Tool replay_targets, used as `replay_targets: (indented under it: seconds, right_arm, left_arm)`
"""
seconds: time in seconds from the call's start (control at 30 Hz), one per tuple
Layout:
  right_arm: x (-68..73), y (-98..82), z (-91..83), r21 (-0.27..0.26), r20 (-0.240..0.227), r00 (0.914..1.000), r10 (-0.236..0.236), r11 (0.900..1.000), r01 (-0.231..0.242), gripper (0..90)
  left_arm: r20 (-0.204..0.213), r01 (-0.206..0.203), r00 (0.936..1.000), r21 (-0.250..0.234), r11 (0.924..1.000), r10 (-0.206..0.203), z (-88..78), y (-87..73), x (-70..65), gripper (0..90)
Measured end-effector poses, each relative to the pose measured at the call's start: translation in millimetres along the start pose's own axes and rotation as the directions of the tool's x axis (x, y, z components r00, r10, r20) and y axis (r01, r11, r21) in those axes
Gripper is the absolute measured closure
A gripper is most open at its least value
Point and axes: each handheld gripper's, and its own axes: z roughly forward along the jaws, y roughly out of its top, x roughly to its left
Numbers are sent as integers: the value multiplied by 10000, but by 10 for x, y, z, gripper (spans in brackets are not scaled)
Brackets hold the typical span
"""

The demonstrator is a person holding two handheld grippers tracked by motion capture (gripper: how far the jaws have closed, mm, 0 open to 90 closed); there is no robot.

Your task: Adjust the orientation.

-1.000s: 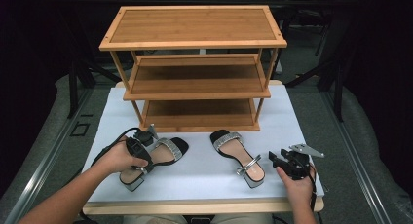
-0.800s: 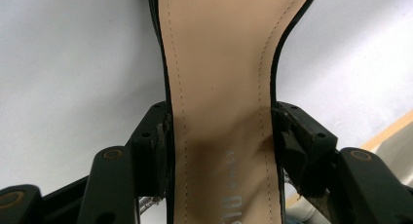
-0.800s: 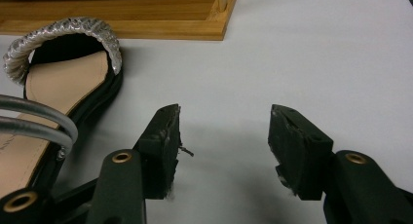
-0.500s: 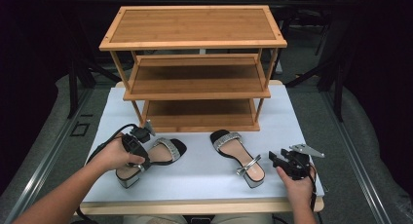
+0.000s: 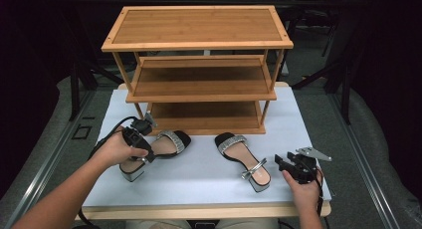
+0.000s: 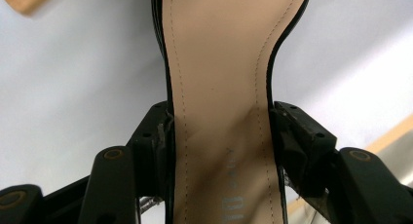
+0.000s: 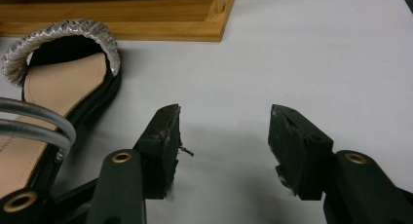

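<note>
Currently the left gripper clamps the left sandal across its waist, both jaws pressed against the sole edges, heel raised off the white table. Near right, the right gripper rests with jaws parted and nothing between them, just beside the right sandal, in front of the wooden rack.

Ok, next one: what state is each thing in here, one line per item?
Left sandal: clamped at the waist, heel end raised.
Right sandal: flat on the table, untouched.
Left gripper: jaws shut on the left sandal's sole edges.
Right gripper: jaws open, nothing between them, beside the right sandal.
Shoe rack: upright, all three shelves bare.
</note>
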Motion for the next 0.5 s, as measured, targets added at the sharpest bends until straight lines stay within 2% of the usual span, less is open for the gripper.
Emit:
replay_targets:
  seconds: [0.2,0.27,0.5]
  right_arm:
    - [-7,-1,0,2,3,10000,7,10000,-7,449]
    - [-9,-6,10,-142,-42,10000,56,9999,-56,449]
    - [-18,-5,8,-85,-39,10000,51,10000,-51,449]
  left_arm:
    - [-165,254,9995,-210,9995,-257,75,164,8,434]
    - [-192,330,9993,-230,9992,-334,105,215,23,434]
    - [-169,789,9967,-392,9961,-797,189,349,74,434]
